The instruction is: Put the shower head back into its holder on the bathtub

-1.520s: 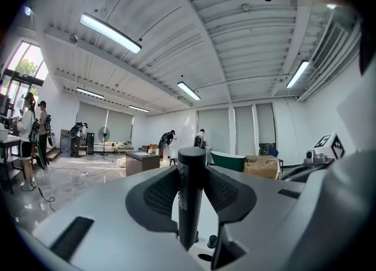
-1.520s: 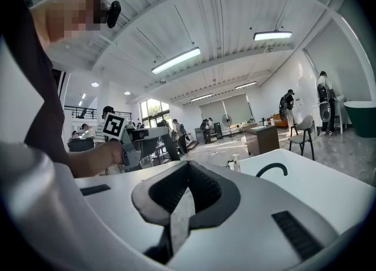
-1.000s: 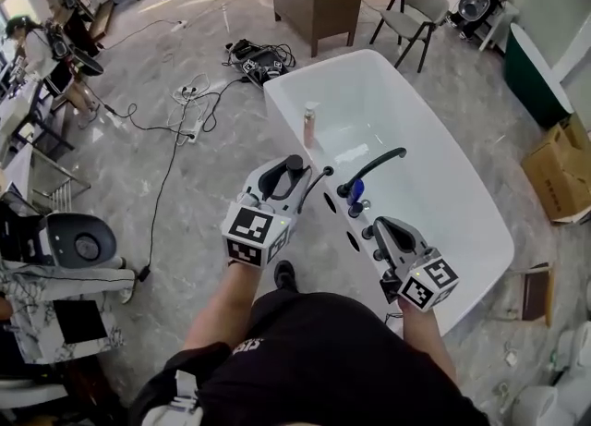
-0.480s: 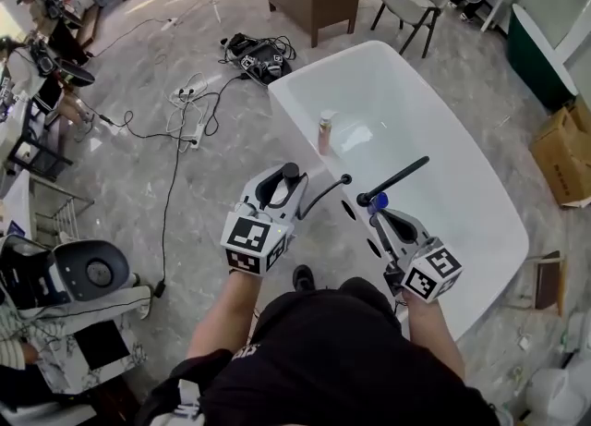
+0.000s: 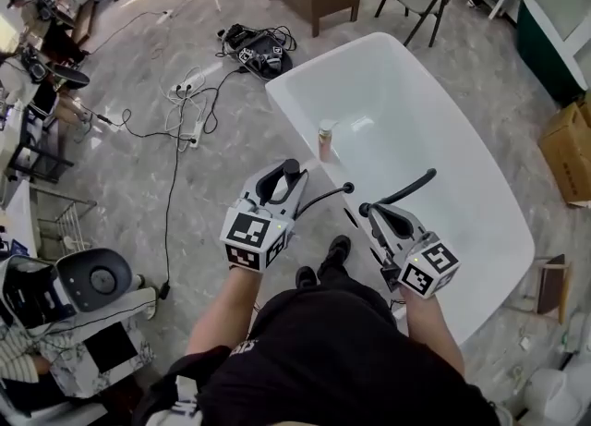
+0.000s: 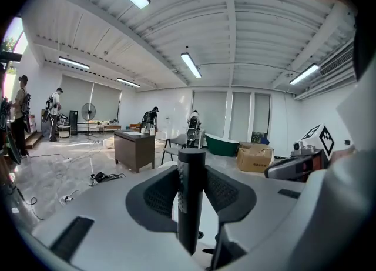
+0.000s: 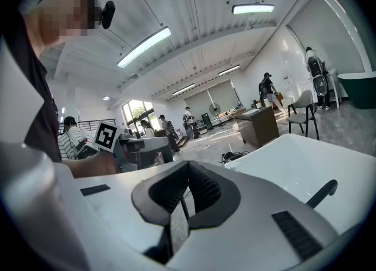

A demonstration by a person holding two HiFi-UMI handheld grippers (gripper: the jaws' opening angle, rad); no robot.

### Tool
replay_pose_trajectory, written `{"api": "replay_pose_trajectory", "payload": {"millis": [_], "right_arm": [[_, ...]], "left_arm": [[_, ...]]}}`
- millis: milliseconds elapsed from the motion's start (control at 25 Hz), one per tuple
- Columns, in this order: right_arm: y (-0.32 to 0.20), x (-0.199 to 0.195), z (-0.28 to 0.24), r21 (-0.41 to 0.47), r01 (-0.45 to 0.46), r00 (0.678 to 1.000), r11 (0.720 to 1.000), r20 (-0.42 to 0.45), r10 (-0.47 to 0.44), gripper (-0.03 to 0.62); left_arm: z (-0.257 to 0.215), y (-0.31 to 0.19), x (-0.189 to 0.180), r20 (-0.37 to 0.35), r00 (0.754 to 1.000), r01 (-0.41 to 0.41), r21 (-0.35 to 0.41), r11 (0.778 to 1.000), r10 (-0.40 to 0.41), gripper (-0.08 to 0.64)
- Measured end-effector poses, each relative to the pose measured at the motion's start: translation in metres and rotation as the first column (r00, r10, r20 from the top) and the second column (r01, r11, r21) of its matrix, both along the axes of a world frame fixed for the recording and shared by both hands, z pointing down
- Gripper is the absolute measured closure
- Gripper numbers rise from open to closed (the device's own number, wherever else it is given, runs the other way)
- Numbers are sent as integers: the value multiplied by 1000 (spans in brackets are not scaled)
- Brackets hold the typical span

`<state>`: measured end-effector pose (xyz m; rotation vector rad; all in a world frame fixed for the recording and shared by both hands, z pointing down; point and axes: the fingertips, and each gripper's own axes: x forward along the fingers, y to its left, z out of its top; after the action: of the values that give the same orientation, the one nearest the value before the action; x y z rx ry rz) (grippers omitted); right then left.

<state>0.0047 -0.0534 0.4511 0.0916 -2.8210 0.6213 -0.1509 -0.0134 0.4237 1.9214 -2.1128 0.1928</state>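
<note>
Left claw [image 5: 288, 175] is part open, clamped on the upright black shower head [image 6: 191, 205], just off the bathtub [image 5: 288, 115] near-left edge. Right claw [image 5: 374, 216] is closed to a slit with nothing clearly held, beside the faucet [image 5: 406, 188] on that rim. Bottle [image 5: 325, 140] stands further along the left edge. Cables [image 5: 189, 105] lie on the floor to the left.

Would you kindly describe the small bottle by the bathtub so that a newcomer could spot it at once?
Find the large white oval bathtub. On its left rim, past the curved black tap, stands a small pinkish bottle with a pale cap. It is the only upright coloured item there.
</note>
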Motion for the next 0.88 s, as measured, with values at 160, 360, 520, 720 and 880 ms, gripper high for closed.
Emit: {"api": "replay_pose_trajectory", "payload": {"millis": [160, 360, 520, 720, 880], "right_arm": [[-48, -7, 1, -18, -2, 1000, 1000, 11, 2, 577], [-90, -29, -1, -46, 27, 1000, 999, 10, -27, 577], [-110, -29, 9, -53, 22, 1000, 998, -12, -23, 577], [-123, -31, 21, -69, -23, 999, 997, -29, 21, 577], [-125, -50, 27, -54, -63, 997, 997, -49, 61, 577]], "left_arm": [[-7, -48, -6, 18, 1000, -18, -13, 1000, 18, 416], [-21, -101, -28, 40, 999, -21, -38, 999, 22, 416], [-26, -125, -31, 65, 997, -39, -43, 998, 42, 416], [-20, -144, -42, 55, 996, -68, -40, 997, 71, 416], [-15, -160, -58, 42, 992, -122, -25, 992, 123, 416]]}}
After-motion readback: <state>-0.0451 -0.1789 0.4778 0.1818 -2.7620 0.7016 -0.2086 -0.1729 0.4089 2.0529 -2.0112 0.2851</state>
